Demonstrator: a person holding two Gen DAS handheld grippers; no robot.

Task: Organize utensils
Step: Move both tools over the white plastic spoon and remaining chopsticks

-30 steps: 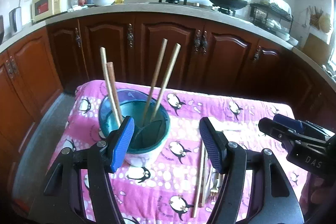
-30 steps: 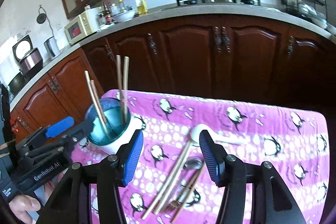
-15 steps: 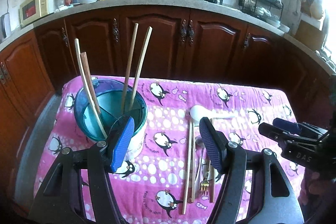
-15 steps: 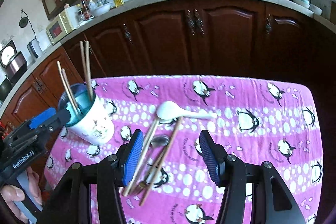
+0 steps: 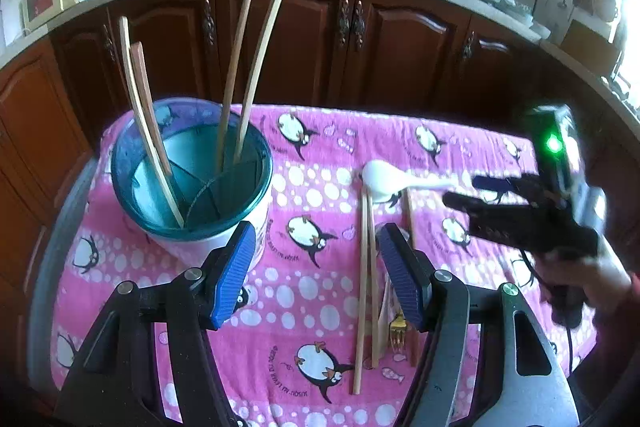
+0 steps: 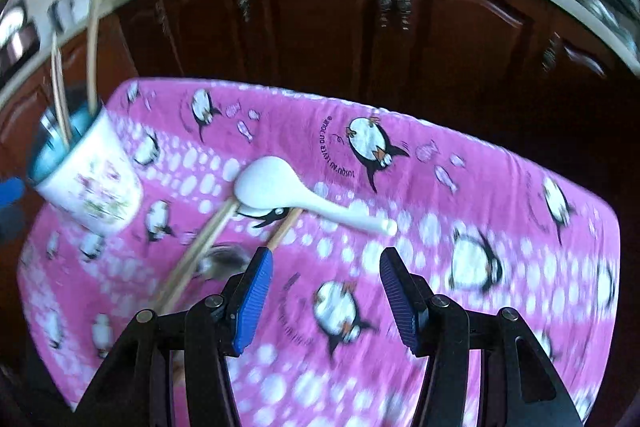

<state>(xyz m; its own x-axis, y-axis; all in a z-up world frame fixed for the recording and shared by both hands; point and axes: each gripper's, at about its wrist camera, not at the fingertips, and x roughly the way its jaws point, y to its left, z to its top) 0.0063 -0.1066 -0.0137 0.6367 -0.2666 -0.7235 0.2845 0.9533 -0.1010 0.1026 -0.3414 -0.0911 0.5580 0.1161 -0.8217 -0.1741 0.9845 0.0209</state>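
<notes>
Both tools have dropped toward the worktop (image 5: 304,291) since the earlier frames, and the right one has come down much further, so the pink penguin cloth now fills most of its view with blur. Ahead and left of my left tool (image 5: 316,275) stands the utensil holder (image 5: 192,187), upright, teal inside and divided into compartments, with four long wooden sticks (image 5: 240,67) leaning out of it. Between that tool's fingers and just under its right one lies the loose pile: a pair of chopsticks (image 5: 366,287), long axis running straight away from the tool, a gold fork (image 5: 398,331) partly hidden beside them, and a metal spoon I can only half make out. The white spoon (image 6: 288,195) lies furthest out, bowl resting on the chopstick tips. From my right tool (image 6: 324,291), it sits just ahead and slightly left, its handle slanting down toward the right finger, so its long axis crosses the tool's line at an angle. I judge the right hand the nearer one for it, and the handle end the natural place to close. Both tools are released, jaws standing apart with nothing between them.
</notes>
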